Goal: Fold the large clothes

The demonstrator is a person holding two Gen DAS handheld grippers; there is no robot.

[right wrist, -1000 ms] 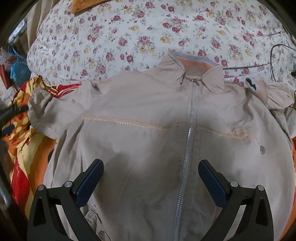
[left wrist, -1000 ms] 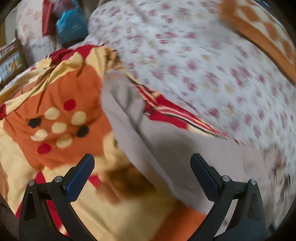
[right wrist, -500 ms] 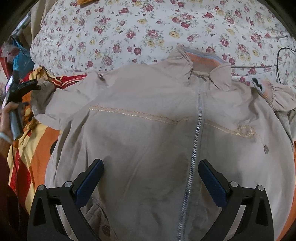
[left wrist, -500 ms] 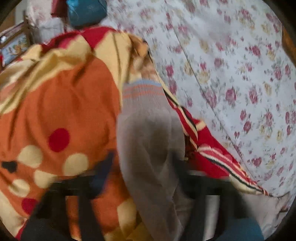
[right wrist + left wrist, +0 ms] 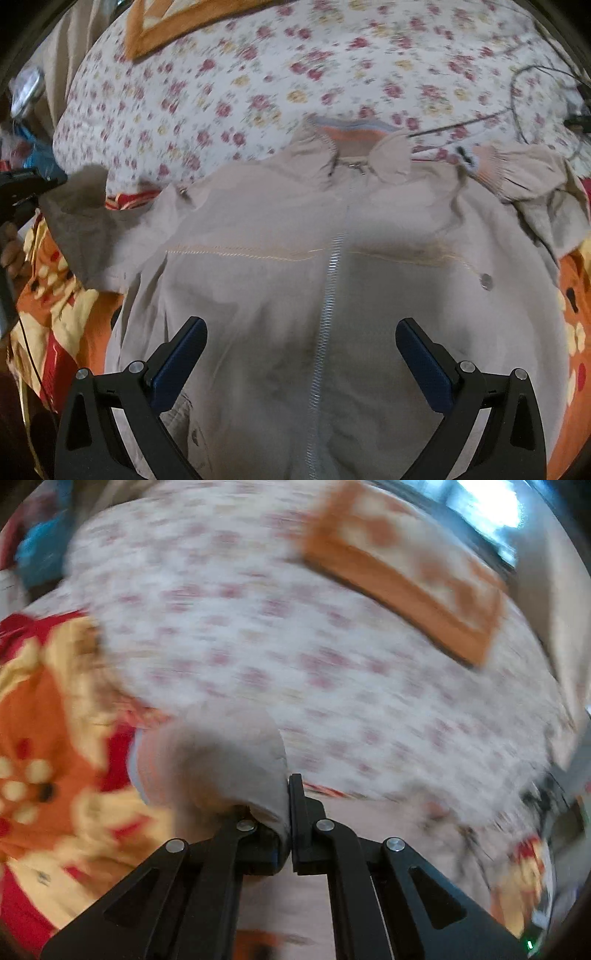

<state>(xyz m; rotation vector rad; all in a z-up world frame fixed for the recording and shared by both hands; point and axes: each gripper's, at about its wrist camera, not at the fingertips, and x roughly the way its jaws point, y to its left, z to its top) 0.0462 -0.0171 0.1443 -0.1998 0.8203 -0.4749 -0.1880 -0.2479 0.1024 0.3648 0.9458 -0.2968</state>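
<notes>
Both left gripper (image 5: 288, 812) jaws pinch jacket sleeve (image 5: 210, 760).

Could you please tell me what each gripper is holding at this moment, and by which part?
The left gripper is shut on the beige jacket, gripping its sleeve near the cuff end. The right gripper is open above the jacket, holding nothing.

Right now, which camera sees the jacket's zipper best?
The right wrist view: the zipper runs down the spread-out jacket. The left wrist view is blurry, showing only the sleeve pinched in the left gripper, no zipper.
</notes>
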